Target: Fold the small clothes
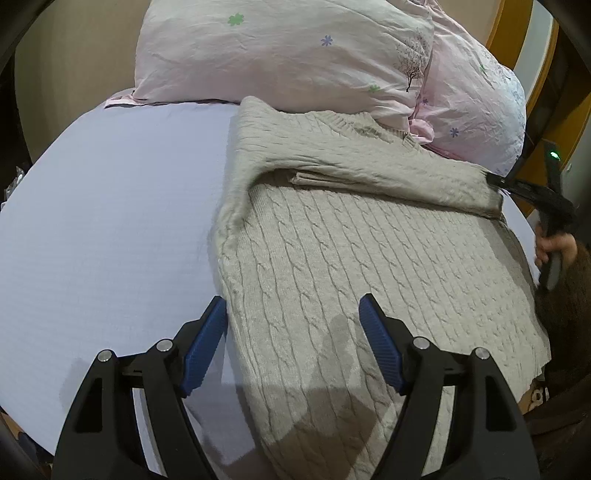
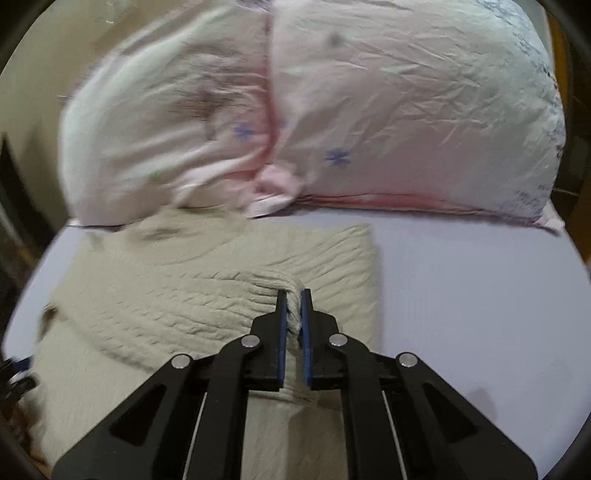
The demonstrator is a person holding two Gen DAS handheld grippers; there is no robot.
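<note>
A beige cable-knit sweater [image 1: 369,251] lies flat on a lavender bed sheet [image 1: 110,206], its left sleeve folded in over the body. My left gripper [image 1: 293,306] is open and empty, hovering over the sweater's lower left edge. My right gripper [image 2: 294,295] is shut on the cuff of the right sleeve [image 2: 293,314] and holds it lifted over the sweater [image 2: 184,302]. In the left wrist view the right gripper [image 1: 496,181] shows at the far right, pinching the sleeve end [image 1: 461,184], which stretches across the chest.
Two pink flower-print pillows [image 1: 280,55] [image 2: 406,110] lie against the sweater's collar at the head of the bed. A tan wall [image 1: 74,55] is behind. The sheet [image 2: 480,295] extends to the right of the sweater. A wooden frame [image 1: 498,29] stands at the far right.
</note>
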